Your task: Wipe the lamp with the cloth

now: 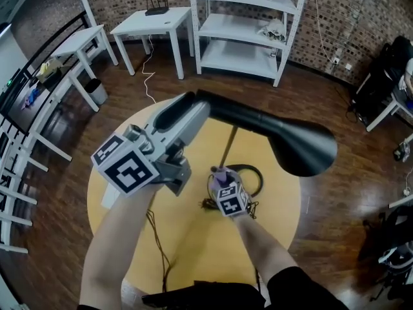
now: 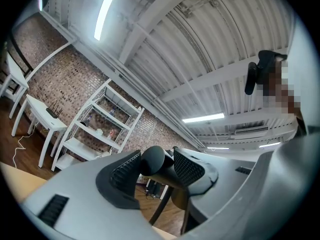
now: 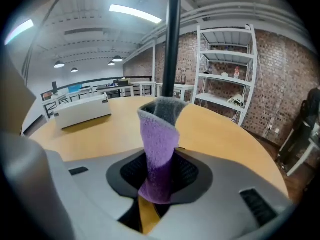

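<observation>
Head view is looked at first. Closest to the person, the right claw (image 1: 221,181) is seen low over the round yellow table (image 1: 200,244). A purple cloth (image 3: 159,144) is pinched between its two jaws, which are nearly closed on it, as is shown in the right gripper view. The free end of the cloth sticks up, and it is held right at the thin black pole (image 3: 172,44) of the lamp (image 1: 277,131). Whether cloth and pole really touch cannot be told for sure.

A bit further out and higher up, the left claw (image 1: 192,107) is seen. Its jaws are closed on the lamp's thick black arm (image 2: 155,160), with one pad pressed on each side, so the lamp is held steady. The lamp stands near the middle of the table, and its big black shade (image 1: 310,150) hangs out to the right. A black cord (image 1: 253,176) is curled by the lamp's foot. A white box (image 3: 82,110) lies off to one side on the table.

Far behind, white shelves (image 1: 248,28) and a brick wall (image 1: 361,18) can be seen.

As for the job, the cloth is gripped and the lamp is held, so the getting ready looks done. The wiping seems to be at the pole, low down. No dust or clean streaks can be made out, so how much is wiped cannot be told. The arm, the shade and the foot are likely left to be rubbed.
</observation>
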The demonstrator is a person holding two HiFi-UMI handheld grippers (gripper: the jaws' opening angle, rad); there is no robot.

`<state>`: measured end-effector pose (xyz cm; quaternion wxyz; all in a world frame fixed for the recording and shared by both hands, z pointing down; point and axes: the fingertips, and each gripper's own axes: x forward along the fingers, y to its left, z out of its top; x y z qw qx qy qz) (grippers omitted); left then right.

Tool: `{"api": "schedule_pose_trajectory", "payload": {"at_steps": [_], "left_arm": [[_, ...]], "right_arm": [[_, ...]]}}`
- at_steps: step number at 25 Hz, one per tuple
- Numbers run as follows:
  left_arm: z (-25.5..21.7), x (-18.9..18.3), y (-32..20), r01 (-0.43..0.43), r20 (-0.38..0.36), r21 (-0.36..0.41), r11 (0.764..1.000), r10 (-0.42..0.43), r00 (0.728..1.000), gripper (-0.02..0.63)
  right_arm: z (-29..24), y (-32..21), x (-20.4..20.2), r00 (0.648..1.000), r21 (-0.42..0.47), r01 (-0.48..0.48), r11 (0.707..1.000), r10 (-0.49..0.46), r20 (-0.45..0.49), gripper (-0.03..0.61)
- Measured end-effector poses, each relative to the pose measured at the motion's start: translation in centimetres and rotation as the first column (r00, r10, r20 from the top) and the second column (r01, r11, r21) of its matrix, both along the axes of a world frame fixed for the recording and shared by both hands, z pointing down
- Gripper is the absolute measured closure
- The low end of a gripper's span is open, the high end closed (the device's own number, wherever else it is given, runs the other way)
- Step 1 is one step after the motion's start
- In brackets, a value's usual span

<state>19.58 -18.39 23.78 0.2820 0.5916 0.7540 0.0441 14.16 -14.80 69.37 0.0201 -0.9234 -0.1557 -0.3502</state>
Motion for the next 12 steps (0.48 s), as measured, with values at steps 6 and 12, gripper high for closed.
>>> {"api": "schedule_pose_trajectory", "payload": {"at_steps": [6,12], "left_arm": [[0.0,0.3,0.2,0.010,0.004,0.005,1.000,-0.010,1.000,0.425],[0.6,0.5,-0.2,0.012,0.023,0.006,1.000,-0.012,1.000,0.425]], "right_arm": [[1.3,-2.0,-2.6,0.959,-0.122,0.192,0.974,-0.160,0.235,0.477],[2.5,-2.3,-6.9,0.936,-0.131,0.223,0.966,-0.175,0.305,0.477]]}}
